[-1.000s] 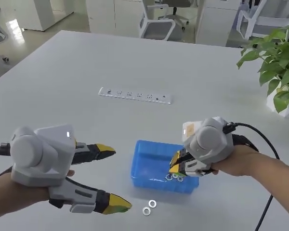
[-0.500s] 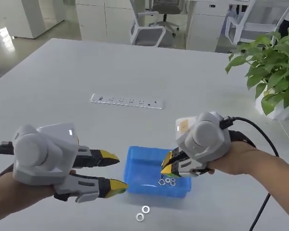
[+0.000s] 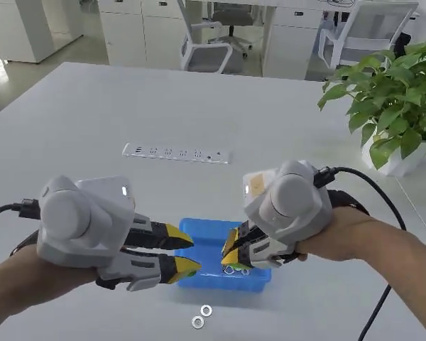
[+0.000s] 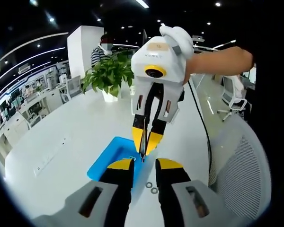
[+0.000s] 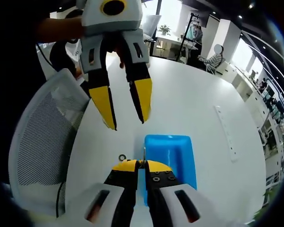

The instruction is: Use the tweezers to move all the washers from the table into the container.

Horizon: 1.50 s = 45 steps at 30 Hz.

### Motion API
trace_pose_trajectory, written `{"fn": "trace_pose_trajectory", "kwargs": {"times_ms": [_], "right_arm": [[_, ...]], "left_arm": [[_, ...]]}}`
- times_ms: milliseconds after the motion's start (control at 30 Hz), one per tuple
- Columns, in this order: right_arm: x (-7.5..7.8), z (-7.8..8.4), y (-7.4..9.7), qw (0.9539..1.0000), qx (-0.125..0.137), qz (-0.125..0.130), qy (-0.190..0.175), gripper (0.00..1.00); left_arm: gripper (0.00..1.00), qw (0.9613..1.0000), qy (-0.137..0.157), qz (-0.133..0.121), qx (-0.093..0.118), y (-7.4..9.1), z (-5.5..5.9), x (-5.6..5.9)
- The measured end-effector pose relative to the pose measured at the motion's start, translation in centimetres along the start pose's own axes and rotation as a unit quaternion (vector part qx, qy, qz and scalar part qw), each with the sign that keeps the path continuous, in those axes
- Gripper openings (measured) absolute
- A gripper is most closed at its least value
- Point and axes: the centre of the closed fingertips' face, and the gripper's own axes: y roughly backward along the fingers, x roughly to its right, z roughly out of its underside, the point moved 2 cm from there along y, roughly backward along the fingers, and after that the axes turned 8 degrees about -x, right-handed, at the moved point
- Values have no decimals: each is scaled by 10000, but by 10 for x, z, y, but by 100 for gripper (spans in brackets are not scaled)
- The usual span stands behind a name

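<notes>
Your left gripper (image 3: 193, 253) is on the left, low over the white table (image 3: 92, 114). Its two yellow fingers are apart, with nothing between them. They point at the left side of the blue container (image 3: 220, 283). Two washers (image 3: 206, 310) lie on the table just in front of the container, on the near side. A few more washers sit inside it, near the front wall. Your right gripper (image 3: 228, 253) hangs over the container. Its fingers are pressed together on the thin tweezers (image 4: 142, 153), and the tweezers' tip points down into the container. Farther away lies a white power strip (image 3: 176, 153). A green plant (image 3: 390, 106) stands far to the right.
</notes>
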Motion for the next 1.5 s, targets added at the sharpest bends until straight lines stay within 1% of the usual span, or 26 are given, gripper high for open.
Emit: {"fn": "trace_pose_trajectory", "kwargs": {"times_ms": [233, 400, 533, 633, 733, 933, 1000, 1133, 1333, 1500], "right_arm": [[-12, -3, -4, 9999, -48, -112, 17, 6], [-18, -3, -8, 9998, -86, -179, 51, 6], [-24, -4, -12, 9996, -109, -243, 78, 6], [-27, -3, -15, 9995, -116, -283, 84, 6], [-30, -2, -17, 9994, -100, -317, 81, 7], [-32, 3, -26, 9994, -92, -311, 133, 7], [-34, 5, -29, 9992, -94, -361, 135, 7], [-35, 8, -34, 9992, -68, -354, 164, 8], [-36, 10, -42, 9989, 53, -390, 239, 8], [-36, 12, -49, 9986, 90, -458, 258, 8]], "left_arm": [[19, 9997, -163, 188, 62, -8, -11, 5], [17, 9986, -320, 405, 142, -11, -19, 13], [13, 9974, -463, 532, 114, -15, -23, 19], [10, 9964, -622, 572, -20, -18, -20, 22], [7, 9959, -660, 608, -70, -21, -16, 22], [6, 9948, -741, 674, -197, -26, -9, 25], [6, 9947, -704, 718, -226, -28, -5, 26], [6, 9945, -699, 727, -295, -31, 1, 26], [6, 9942, -653, 757, -388, -34, 8, 26], [6, 9944, -571, 771, -433, -37, 15, 26]]}}
